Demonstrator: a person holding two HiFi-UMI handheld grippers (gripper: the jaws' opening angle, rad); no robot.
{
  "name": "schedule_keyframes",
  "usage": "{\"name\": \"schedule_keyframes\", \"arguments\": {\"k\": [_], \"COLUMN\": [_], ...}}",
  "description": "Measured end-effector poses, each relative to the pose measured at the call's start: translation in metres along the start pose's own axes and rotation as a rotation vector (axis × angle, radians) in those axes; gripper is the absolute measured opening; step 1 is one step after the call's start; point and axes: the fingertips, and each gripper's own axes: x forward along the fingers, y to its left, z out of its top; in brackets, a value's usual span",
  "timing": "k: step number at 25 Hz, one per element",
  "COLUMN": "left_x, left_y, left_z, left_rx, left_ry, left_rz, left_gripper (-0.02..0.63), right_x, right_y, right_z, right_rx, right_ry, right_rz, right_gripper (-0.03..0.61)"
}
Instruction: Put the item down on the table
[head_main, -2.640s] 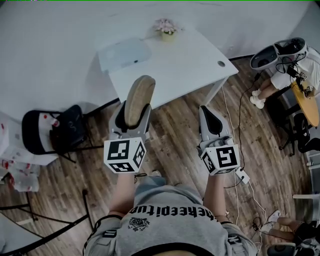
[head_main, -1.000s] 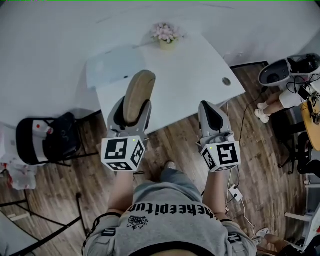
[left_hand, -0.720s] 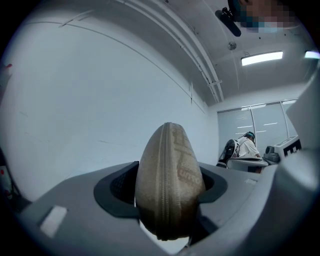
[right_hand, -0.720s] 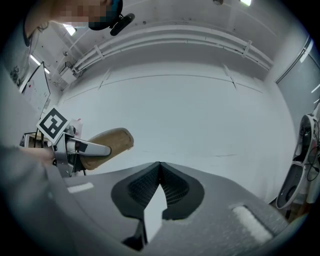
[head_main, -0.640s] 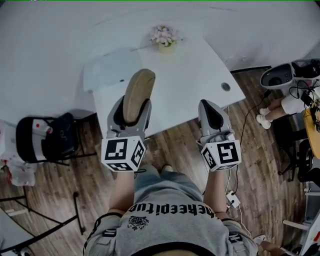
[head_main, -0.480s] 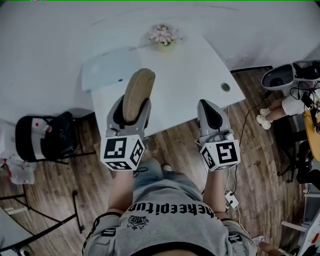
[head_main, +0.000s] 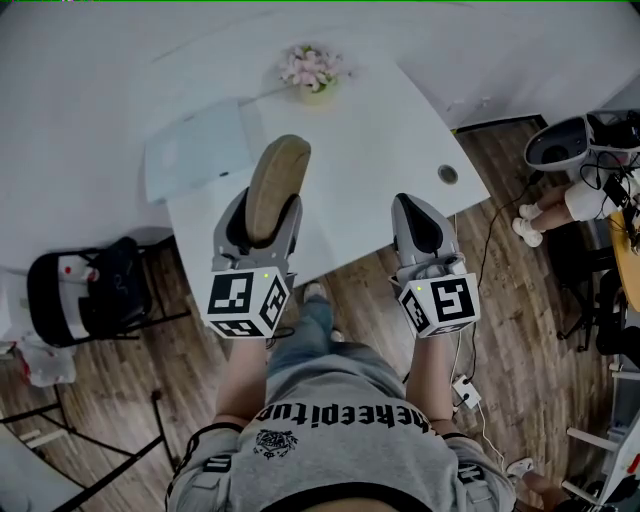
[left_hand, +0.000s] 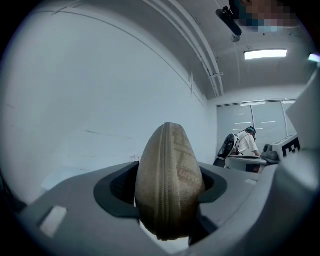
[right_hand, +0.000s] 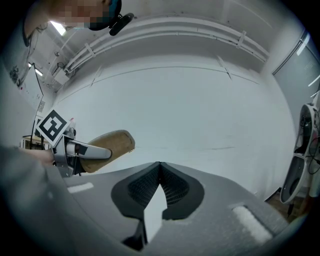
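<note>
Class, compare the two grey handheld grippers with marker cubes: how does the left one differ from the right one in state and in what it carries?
The left gripper grips a tan zipped fabric case; the right gripper holds nothing. The left gripper's jaws stand apart around the case; the right gripper's jaws meet at their tips. Shared: both are grey, bear a marker cube, and point toward the white table.

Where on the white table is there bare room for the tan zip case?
Bare: the table from flower pot to cable hole and down to the near edge. Crowded: far left corner, under the pale flat panel.
</note>
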Motion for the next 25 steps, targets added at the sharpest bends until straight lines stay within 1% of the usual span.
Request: {"name": "schedule_keyframes", "arguments": {"k": [5, 10, 25], "left_x": [0.039, 0.074, 0.146], "left_y": [0.0, 0.01, 0.022], "left_z": [-0.006, -0.02, -0.089], "left_rx": [0.008, 0.004, 0.026], "left_ry": [0.034, 0.082, 0.274], "left_rz": [-0.036, -0.057, -0.106], "left_gripper": [0.307, 0.307, 0.307], "right_x": [0.025, 0.051, 0.092], "right_y": [-0.025, -0.041, -0.073], "right_z": [-0.005, -0.017, -0.055], "right_rx": [0.018, 0.026, 0.062], "right_ry": [0.012, 0.044, 0.143], "right_rz": [-0.028, -0.043, -0.089], "right_gripper": [0.0, 0.0, 0.0]}}
